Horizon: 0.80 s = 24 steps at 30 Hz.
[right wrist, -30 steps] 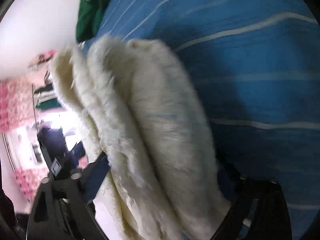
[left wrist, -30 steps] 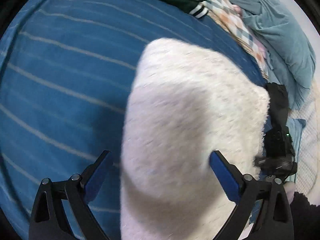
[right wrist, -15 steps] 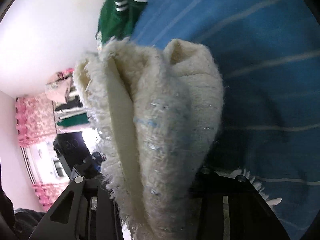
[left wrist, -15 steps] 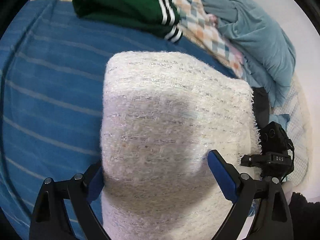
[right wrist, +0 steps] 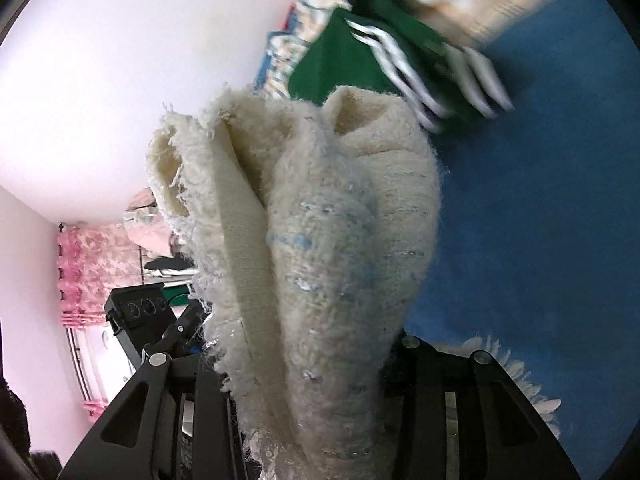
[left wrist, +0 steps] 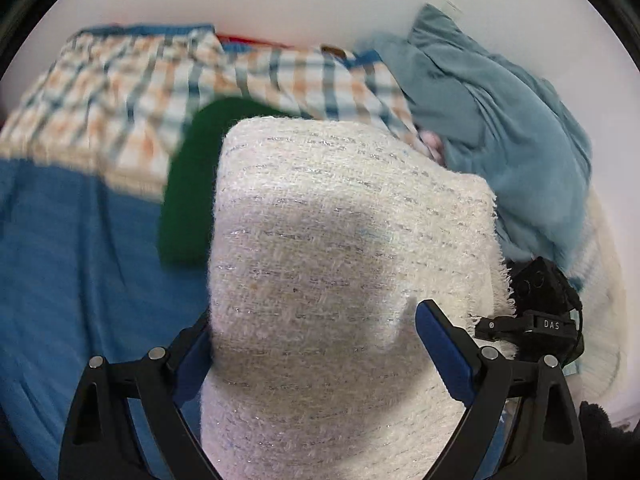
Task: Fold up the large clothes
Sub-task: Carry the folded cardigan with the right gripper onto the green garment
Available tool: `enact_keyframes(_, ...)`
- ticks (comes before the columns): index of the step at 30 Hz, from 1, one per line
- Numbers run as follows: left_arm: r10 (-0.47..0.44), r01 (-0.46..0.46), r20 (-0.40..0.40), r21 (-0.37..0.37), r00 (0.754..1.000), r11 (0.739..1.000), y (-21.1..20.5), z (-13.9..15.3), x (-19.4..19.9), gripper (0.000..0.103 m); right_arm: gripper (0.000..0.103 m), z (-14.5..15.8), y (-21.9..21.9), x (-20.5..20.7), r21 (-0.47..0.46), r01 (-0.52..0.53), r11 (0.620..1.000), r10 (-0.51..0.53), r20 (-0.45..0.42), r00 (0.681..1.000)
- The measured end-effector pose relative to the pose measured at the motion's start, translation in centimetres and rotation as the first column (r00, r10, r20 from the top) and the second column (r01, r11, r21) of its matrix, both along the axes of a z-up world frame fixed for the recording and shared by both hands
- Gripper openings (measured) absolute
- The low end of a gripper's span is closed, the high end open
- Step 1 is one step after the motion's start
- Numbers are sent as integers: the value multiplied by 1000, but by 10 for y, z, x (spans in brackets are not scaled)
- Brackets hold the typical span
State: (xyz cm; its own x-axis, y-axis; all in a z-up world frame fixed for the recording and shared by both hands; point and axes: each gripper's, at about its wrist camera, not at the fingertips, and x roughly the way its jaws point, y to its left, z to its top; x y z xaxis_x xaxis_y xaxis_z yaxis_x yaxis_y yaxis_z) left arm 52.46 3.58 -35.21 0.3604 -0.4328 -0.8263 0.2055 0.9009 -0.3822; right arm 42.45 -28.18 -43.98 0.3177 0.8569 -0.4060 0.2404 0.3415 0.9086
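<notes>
My right gripper point(right wrist: 304, 364) pinches the folded cream woolly tweed garment point(right wrist: 320, 240) – left gripper point(left wrist: 316, 344) spread, cloth draped between. Bulky, soft, floppy – grip thick folded edges.

cream garment point(left wrist: 344, 264) lifted off bed, right gripper point(right wrist: 304, 364) fingers closed on it
</notes>
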Motion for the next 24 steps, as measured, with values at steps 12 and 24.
enact_keyframes(12,43,-37,-41,142,998,989,5,-99,213,94,42,-106,16,247,-69,-62,996,55,-94,994)
enact_keyframes(24,128,-149,88,306,988,940,10,-63,173,95,92,-8,25,215,-734,-66,676,43,-51,998)
